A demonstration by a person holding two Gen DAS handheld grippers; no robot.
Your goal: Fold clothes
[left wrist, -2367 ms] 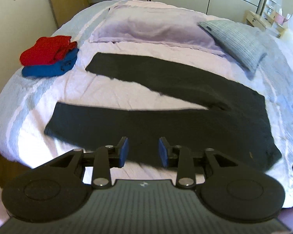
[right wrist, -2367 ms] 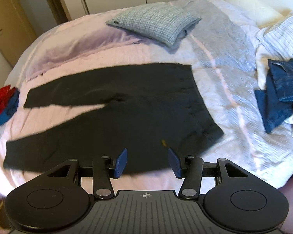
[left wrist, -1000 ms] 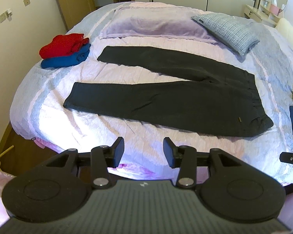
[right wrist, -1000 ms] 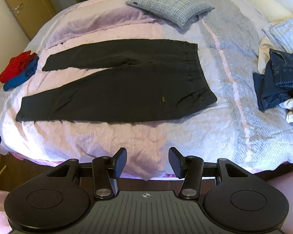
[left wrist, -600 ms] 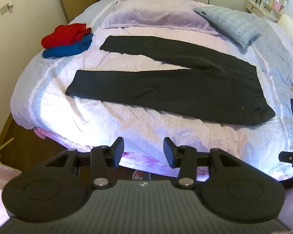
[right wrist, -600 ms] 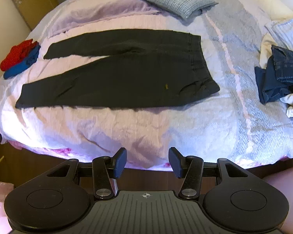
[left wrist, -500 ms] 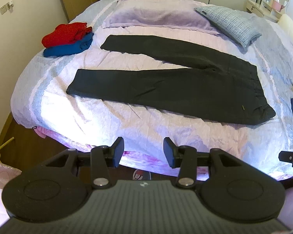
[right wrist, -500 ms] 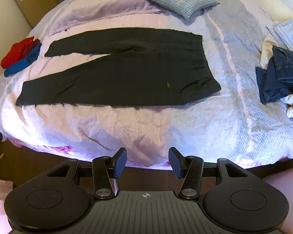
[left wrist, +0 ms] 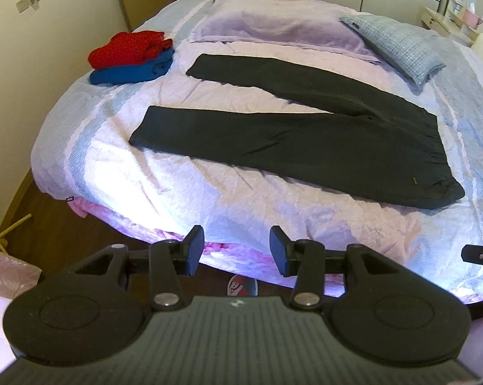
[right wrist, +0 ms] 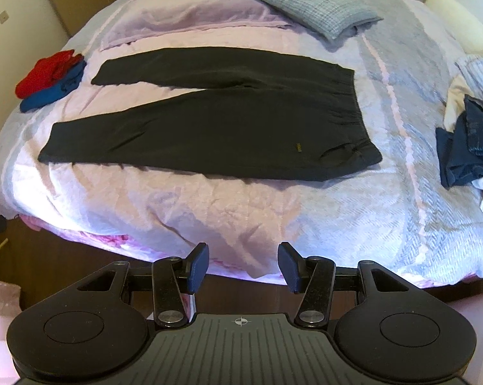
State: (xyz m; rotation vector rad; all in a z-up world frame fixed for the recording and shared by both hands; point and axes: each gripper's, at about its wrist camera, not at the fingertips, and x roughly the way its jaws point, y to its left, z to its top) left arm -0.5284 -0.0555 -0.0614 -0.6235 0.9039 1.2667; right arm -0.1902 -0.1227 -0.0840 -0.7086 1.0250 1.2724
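Right wrist view | black trousers (right wrist: 215,125) spread flat on bed (right wrist: 241,211), ready for folding | right gripper (right wrist: 242,264) and left gripper (left wrist: 237,250) both gaping, empty

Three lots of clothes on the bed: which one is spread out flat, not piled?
The black trousers in the middle, legs pointing left. The red and blue garments are stacked at the left edge; the denim heap is crumpled at the right.

One pair of black trousers (right wrist: 209,128), two folded garments stacked: one red (left wrist: 126,48), one blue (left wrist: 129,72); two pillows (right wrist: 312,0), one jeans heap (right wrist: 466,141), two grippers (left wrist: 237,250), one bed (right wrist: 209,211)
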